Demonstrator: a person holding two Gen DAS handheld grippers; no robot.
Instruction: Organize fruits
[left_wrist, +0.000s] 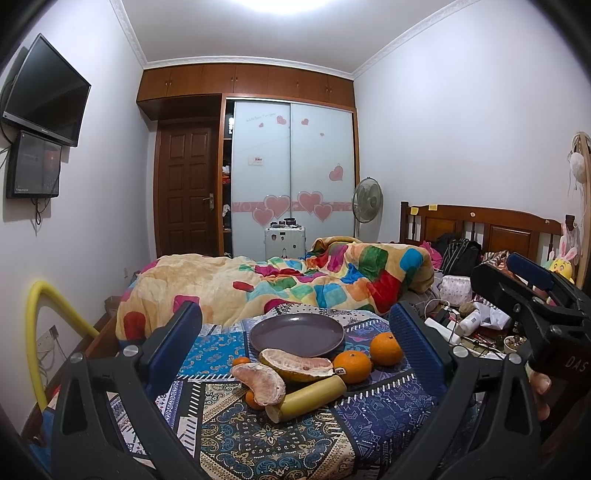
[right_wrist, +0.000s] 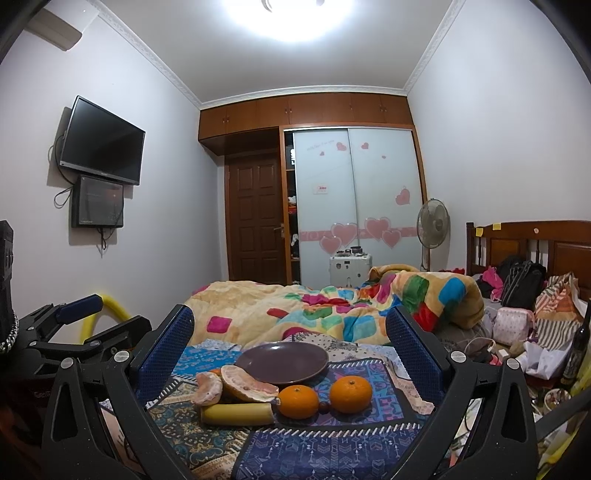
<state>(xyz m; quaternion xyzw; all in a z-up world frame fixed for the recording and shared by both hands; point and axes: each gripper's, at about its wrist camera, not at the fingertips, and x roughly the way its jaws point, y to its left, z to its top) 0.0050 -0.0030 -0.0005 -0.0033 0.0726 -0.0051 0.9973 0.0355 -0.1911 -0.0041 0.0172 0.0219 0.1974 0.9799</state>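
From your right wrist view, the plate (right_wrist: 282, 363) lies at twelve o'clock on the patterned cloth (right_wrist: 295, 446), pomelo pieces (right_wrist: 236, 386) and banana (right_wrist: 238, 413) at ten, two oranges (right_wrist: 325, 397) at two, the blanket (right_wrist: 332, 306) behind.

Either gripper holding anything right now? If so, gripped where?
Nothing held. The left gripper and right gripper both have jaws wide open and empty, above the patterned cloth. The oranges, pomelo pieces and plate lie untouched.
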